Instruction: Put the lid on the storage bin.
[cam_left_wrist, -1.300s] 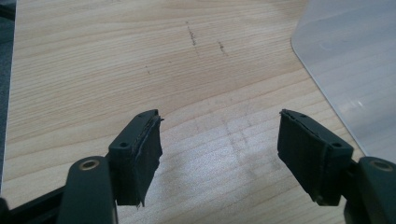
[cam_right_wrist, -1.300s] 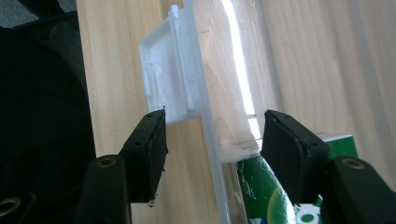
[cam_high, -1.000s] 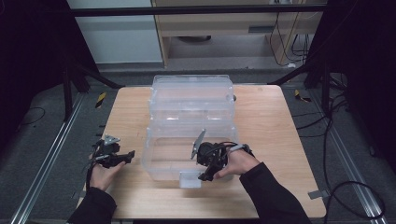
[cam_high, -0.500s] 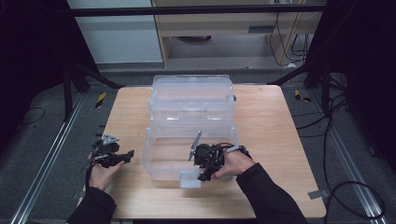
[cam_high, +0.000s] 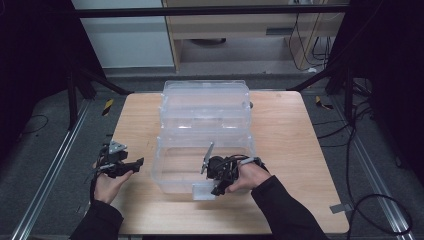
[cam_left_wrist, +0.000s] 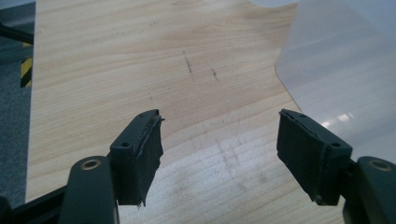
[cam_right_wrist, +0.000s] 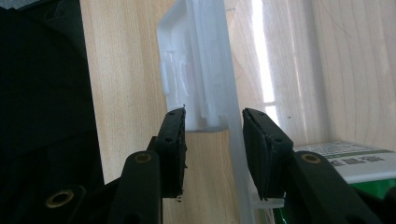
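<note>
Right gripper (cam_high: 216, 186) fingers closing round latch (cam_right_wrist: 187, 79) (second box (cam_high: 205, 100) behind).

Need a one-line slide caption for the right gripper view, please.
Right gripper closing its fingers around the clear bin's front latch and wall.

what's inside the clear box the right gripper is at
Through the wall of the near clear box, mostly bare wood table. The right gripper view shows a green-and-white package low inside; the fingers hide the rest of it.
</note>
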